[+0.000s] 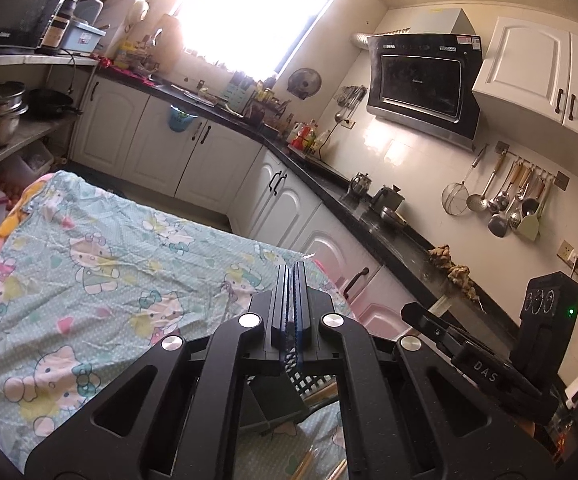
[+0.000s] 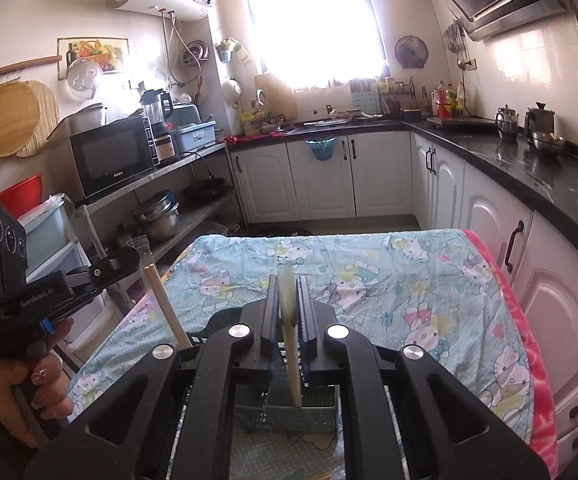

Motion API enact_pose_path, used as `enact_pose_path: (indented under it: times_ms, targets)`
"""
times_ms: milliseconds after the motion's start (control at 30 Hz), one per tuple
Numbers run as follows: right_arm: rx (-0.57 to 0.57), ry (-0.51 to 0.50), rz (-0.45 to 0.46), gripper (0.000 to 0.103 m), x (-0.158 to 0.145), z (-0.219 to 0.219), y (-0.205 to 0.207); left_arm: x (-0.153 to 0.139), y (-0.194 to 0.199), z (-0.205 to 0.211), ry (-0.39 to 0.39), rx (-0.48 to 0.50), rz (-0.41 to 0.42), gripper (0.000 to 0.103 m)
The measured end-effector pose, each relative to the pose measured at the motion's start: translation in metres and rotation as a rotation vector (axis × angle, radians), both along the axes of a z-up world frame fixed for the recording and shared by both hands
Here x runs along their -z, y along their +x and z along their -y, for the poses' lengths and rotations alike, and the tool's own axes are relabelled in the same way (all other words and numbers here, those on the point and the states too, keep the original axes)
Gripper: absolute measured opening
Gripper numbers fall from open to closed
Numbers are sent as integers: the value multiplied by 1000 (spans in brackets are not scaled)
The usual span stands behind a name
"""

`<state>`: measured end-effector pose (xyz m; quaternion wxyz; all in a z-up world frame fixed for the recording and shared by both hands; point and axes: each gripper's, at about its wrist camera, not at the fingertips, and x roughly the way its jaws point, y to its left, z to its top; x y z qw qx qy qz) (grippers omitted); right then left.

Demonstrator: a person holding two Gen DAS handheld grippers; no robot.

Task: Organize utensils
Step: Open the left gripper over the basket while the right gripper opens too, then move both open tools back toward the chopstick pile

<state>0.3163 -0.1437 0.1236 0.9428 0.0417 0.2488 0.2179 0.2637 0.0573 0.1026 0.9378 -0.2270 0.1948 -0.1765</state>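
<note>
My right gripper (image 2: 287,280) is over a table covered with a cartoon-cat cloth (image 2: 409,280). A pale flat utensil (image 2: 289,320) stands on edge between its fingers, blurred at the top. A thin gap shows on its right side, so the pads look loose. The utensil's lower end reaches into a grey-green slotted basket (image 2: 289,412) under the gripper. My left gripper (image 1: 291,270) is shut on a pair of wooden chopsticks (image 2: 165,304), which hang down from its tip (image 2: 133,256). In the left wrist view the right gripper (image 1: 417,314) is at the right and the basket (image 1: 309,380) shows below the fingers.
A black counter (image 2: 529,160) with kettles and white cabinets runs along the right and the back. On the left a metal shelf rack (image 2: 193,220) holds a microwave and pots. A hand (image 2: 45,364) grips the left gripper's handle. Ladles hang on the wall (image 1: 509,200).
</note>
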Motion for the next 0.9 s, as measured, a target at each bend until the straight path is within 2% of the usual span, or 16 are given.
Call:
enact_pose_path:
  times_ms: [33,133,167,233,300,433,500,533,600,700,900]
  targets:
    - [2,0,-2,18,1,1,0,1,-1,0,3,1,-2,0]
    - [13,-3,-2,25,2,3,-1,3,-4,0,22,-8,-5,0]
    - [16,-3,-3,31,2,3,-1,3,-6,0,29,-14,-7,0]
    - [26,-4,1,38,2,6,-4,4,-10,0,35,-21,-11,6]
    - [36,-8,5,44,2,8,-7,3,-15,-2,34,-31,-4,23]
    - [47,-22,17,54,2,11,-15,0,-25,-5,41,-55,5,44]
    - [53,-37,26,56,1,12,-21,-3,-32,-8,45,-76,5,60]
    - [55,-40,31,59,1,13,-23,-4,-35,-9,47,-82,7,64]
    - [57,-47,44,63,0,14,-28,-6,-42,-12,51,-102,6,79]
    - [62,-63,59,66,-1,15,-38,-7,-50,-17,46,-119,-4,93]
    - [56,-55,57,72,-1,19,-54,-2,-65,-26,41,-130,-34,93]
